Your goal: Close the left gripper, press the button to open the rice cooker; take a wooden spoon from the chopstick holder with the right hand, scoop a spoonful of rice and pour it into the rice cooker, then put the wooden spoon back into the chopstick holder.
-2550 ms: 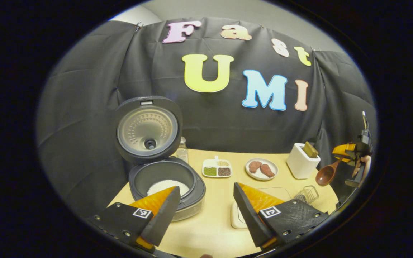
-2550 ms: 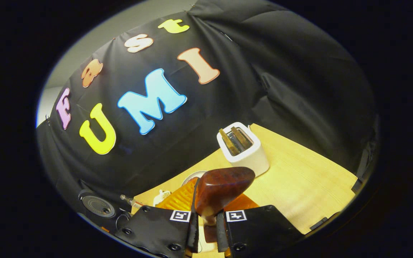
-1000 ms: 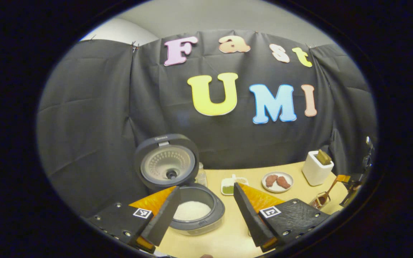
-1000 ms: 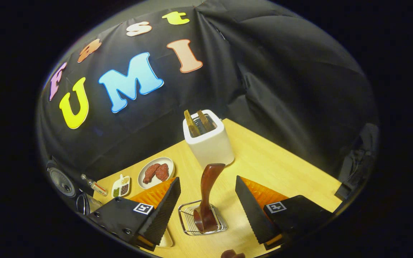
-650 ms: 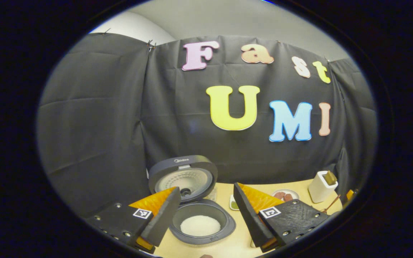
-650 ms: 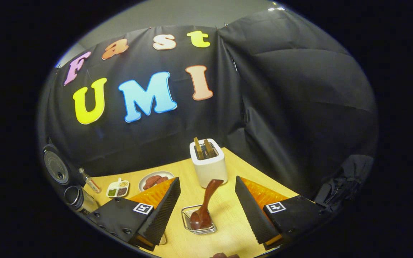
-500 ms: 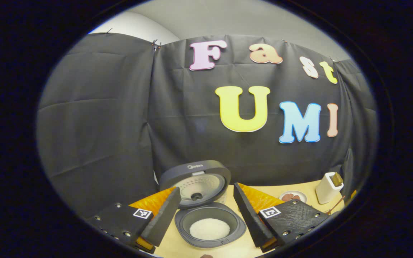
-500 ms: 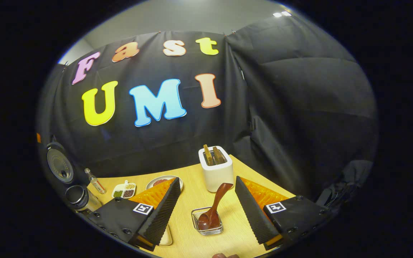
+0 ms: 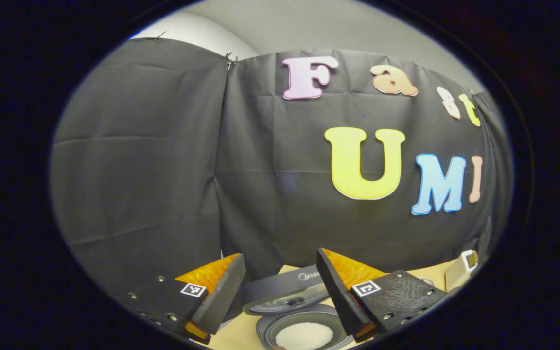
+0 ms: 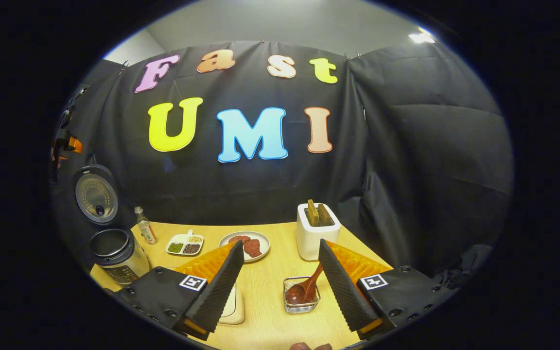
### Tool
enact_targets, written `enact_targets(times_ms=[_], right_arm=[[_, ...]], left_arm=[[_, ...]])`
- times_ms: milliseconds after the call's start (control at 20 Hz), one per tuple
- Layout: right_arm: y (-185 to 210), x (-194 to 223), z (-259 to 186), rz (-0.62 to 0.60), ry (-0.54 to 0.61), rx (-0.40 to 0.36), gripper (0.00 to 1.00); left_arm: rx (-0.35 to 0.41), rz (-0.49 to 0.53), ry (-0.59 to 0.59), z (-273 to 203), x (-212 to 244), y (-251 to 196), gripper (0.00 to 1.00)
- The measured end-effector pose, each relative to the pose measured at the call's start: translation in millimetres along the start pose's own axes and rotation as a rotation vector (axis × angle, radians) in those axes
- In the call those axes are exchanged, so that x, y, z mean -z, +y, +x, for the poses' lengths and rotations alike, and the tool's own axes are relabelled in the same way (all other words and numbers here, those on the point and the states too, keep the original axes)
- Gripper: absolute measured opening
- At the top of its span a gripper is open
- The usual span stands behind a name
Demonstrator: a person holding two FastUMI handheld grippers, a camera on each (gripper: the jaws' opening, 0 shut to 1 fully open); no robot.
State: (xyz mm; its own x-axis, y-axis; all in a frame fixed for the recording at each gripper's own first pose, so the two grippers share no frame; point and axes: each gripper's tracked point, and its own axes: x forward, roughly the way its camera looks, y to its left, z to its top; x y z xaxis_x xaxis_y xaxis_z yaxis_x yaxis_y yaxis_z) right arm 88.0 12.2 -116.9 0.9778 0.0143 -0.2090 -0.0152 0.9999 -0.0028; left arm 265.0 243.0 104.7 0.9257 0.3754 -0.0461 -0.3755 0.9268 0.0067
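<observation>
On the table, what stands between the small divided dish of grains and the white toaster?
In the right gripper view, a round plate with two brown meat pieces lies between the divided dish and the white toaster.

Wooden table (image 10: 280,296) with rice cooker (image 10: 117,255), bottle (image 10: 145,225), divided dish (image 10: 184,244), plate (image 10: 244,245), toaster (image 10: 316,230), chopstick holder (image 10: 301,297)

The spoon (image 10: 304,289) is glossy dark wood in a wire-metal holder (image 10: 301,301) on a matt pale wood-grain table (image 10: 270,311), the cooker (image 10: 118,253) has a shiny metal body, and the wall (image 10: 406,170) is matt creased cloth.
</observation>
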Motion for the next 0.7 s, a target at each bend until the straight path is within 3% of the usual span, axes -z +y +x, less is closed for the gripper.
enact_targets(times_ms=[200, 250, 300, 350, 550, 650, 700], right_arm=[[-0.3, 9.0, -5.5, -0.013, 0.033, 0.003, 0.99], [0.4, 10.4, -4.8, -0.008, 0.041, 0.003, 0.94], [0.9, 13.0, -3.7, -0.004, 0.049, -0.002, 0.99], [2.1, 14.1, -3.2, -0.001, 0.052, -0.008, 0.94], [2.4, 20.4, -1.3, -0.002, 0.068, -0.049, 0.99], [-0.1, 23.6, 2.7, -0.004, 0.077, -0.068, 0.99], [-1.9, 26.5, 4.7, -0.003, 0.084, -0.077, 0.94]], left_arm=[[0.010, -0.003, 0.008, 36.1, 2.5, -12.2, 0.92], [0.020, 0.001, 0.028, 44.7, 6.3, -19.8, 0.93], [0.014, 0.002, 0.056, 49.8, 13.3, -22.6, 0.92], [0.005, -0.004, 0.077, 53.5, 19.7, -22.7, 0.93], [0.003, -0.016, 0.148, 59.3, 38.6, -35.3, 0.93], [0.011, -0.018, 0.186, 55.1, 48.1, -44.3, 0.93], [0.002, -0.028, 0.221, 49.7, 57.1, -46.6, 0.93]])
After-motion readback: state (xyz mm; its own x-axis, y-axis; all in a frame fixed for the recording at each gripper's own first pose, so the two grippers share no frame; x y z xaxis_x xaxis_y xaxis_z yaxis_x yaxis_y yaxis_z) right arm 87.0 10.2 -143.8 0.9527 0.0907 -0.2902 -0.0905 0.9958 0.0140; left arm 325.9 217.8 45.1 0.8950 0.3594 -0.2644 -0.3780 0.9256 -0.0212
